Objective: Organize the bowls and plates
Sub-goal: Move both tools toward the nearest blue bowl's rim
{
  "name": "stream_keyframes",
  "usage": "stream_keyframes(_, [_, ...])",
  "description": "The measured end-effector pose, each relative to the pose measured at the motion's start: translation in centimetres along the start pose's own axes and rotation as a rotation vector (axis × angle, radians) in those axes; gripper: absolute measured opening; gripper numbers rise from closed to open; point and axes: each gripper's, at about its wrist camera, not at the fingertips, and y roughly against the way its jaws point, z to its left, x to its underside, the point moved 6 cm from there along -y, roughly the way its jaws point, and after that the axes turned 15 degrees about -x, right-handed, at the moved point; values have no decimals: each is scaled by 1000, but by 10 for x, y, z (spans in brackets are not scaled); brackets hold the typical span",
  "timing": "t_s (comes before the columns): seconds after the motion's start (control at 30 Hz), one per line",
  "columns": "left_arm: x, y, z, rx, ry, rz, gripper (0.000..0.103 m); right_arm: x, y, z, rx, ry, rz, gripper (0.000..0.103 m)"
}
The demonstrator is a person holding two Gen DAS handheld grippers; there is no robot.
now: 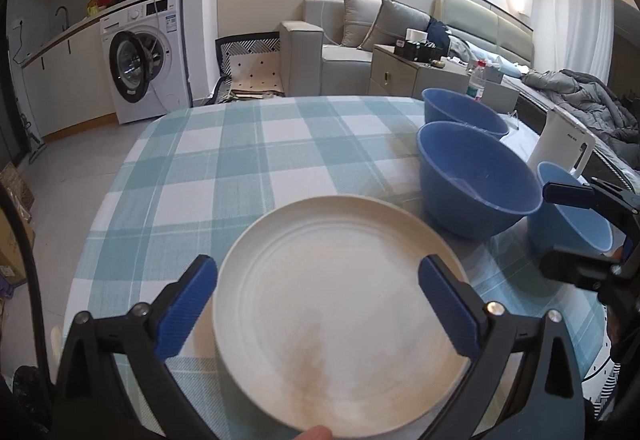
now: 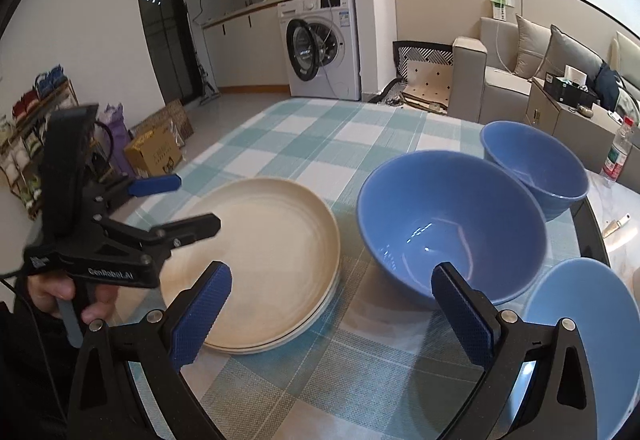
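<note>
A checked cloth (image 2: 304, 127) covers the table. On it lies a stack of cream plates (image 2: 264, 260), with three blue bowls to its right: the middle bowl (image 2: 452, 232) just beside the stack, the far bowl (image 2: 536, 163) behind it, and the near bowl (image 2: 588, 324) at the table's edge. The left gripper (image 1: 318, 306) hangs over the plates, jaws wide apart and empty. The right gripper (image 2: 332, 314) stands just as wide, holding nothing, above the gap between plates and middle bowl.
</note>
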Motion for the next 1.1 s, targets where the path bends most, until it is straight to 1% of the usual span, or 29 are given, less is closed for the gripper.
stream_keyframes(0.17, [-16, 2, -14, 30, -8, -22, 103, -14, 32, -9, 31, -7, -55, 102])
stream_keyframes(0.43, [-39, 5, -33, 57, -21, -54, 103, -25, 64, -26, 89, -11, -81, 102])
stream_keyframes(0.7, [-63, 12, -50, 74, -44, -90, 103, -35, 83, -42, 134, -28, -99, 102])
stream_keyframes(1.1, [-86, 9, -69, 99, -73, -101, 103, -52, 109, -70, 170, -72, -144, 102])
